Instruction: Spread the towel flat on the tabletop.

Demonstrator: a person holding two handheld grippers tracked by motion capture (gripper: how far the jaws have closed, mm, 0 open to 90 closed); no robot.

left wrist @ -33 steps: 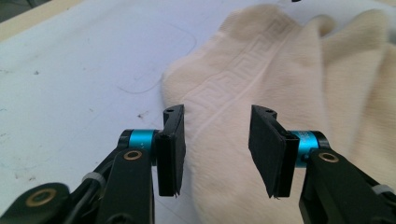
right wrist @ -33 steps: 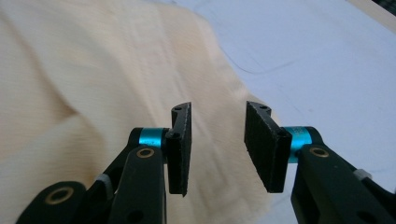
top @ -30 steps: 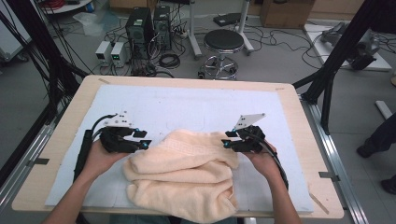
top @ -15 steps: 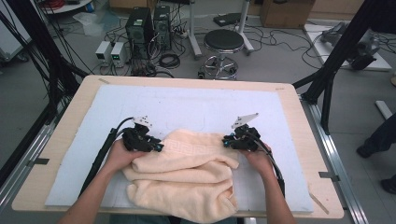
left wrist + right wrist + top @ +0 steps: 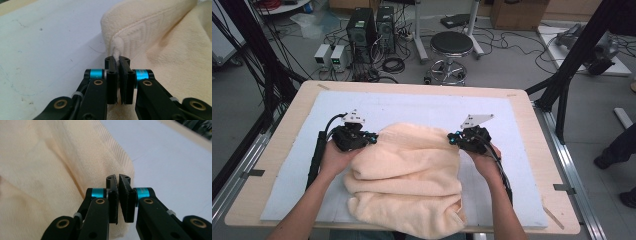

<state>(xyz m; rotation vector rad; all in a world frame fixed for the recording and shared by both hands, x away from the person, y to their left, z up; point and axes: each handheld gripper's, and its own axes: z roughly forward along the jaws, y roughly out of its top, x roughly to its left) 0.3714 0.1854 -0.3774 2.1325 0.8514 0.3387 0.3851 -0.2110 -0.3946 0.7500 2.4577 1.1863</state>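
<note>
Lighting even, diffuse, from overhead; no hard shadows. High view soft, low detail, slight barrel bend at edges; floor clutter beyond surface [image 5: 532,125] dimmer. White mat [image 5: 412,107] bright, near blown out in both gripper views. Left gripper view: tongs [image 5: 117,60] sharp, towel [image 5: 162,50] weave crisp near tips, softer farther back. Right gripper view: far corner blurred, faint shadow under towel edge.

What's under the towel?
The towel lies bunched on a white mat, which covers the wooden table. Its near edge hangs over the table front. Anything beneath its folds is hidden.
</note>
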